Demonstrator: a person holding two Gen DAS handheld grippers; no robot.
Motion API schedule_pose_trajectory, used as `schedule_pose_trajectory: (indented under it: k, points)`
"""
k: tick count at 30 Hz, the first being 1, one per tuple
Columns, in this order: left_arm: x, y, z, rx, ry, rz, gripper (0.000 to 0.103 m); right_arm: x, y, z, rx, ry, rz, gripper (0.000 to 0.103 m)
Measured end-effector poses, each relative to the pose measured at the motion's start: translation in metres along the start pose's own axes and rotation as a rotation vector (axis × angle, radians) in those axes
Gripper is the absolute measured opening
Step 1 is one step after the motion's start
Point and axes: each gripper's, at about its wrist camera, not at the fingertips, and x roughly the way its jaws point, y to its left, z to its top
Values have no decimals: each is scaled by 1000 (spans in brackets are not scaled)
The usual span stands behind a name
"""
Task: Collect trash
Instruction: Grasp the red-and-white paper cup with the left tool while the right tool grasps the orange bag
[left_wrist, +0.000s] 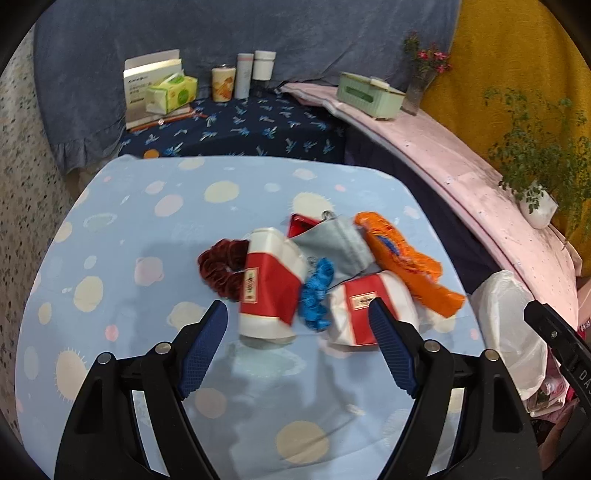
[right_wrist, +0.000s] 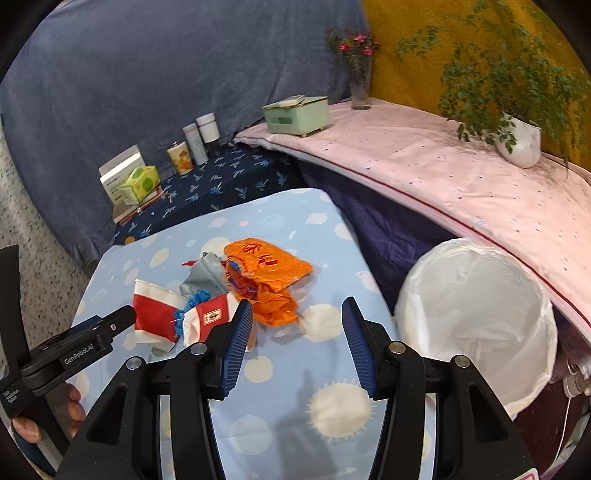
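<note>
We held our left gripper (left_wrist: 297, 325) over the pile of trash (left_wrist: 321, 273) on the blue spotted cloth (left_wrist: 147, 221). Its two fingers were wide apart and held nothing. The nearest red and white paper cup (left_wrist: 271, 288) lay just past the tips, between them but not touched. A second red and white cup (left_wrist: 369, 306) lay next to it, by the other fingertip.

Our right gripper (right_wrist: 297, 325) was about half open and it held nothing too. It hung over bare cloth, with the orange wrapper (right_wrist: 269, 277) just past one finger. A grey pouch (left_wrist: 336, 243), some blue curly stuff (left_wrist: 317, 291) and a dark red scrunchie (left_wrist: 221, 266) were also in the pile.

The bin with the white bag (right_wrist: 476, 314) stood just beside the cloth, on the right side. It looked empty from here.

We think we were at the reaching step, before any pick. Next, the left fingers would need to go down around the near cup and close gently, since a paper cup can squash. Then it would need to travel over to the bin.
</note>
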Motion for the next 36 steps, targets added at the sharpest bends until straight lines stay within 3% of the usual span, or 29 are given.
schedule_pose_trajectory:
  k: [14, 19, 21, 22, 23, 24, 27, 36]
  points:
    - [54, 34, 0, -73, 103, -19, 74, 73, 36, 0, -65, 101, 1, 49]
    - [69, 31, 2, -67, 132, -42, 54, 94, 40, -2, -87, 130, -18, 49]
    - [73, 31, 2, -72, 139, -50, 38, 99, 41, -3, -95, 141, -23, 49]
    - [74, 31, 2, -71, 141, -54, 36, 102, 41, -4, -99, 147, -25, 48]
    - [75, 31, 2, -70, 143, -58, 34, 104, 42, -4, -102, 153, -21, 41]
    - [74, 31, 2, -71, 141, -61, 34, 107, 43, -4, -105, 162, -14, 28]
    - [69, 31, 2, -64, 121, -57, 34, 108, 48, -7, -121, 177, 5, 13]
    - [32, 30, 9, -69, 52, -58, 34, 67, 69, 4, -148, 109, 101, 6]
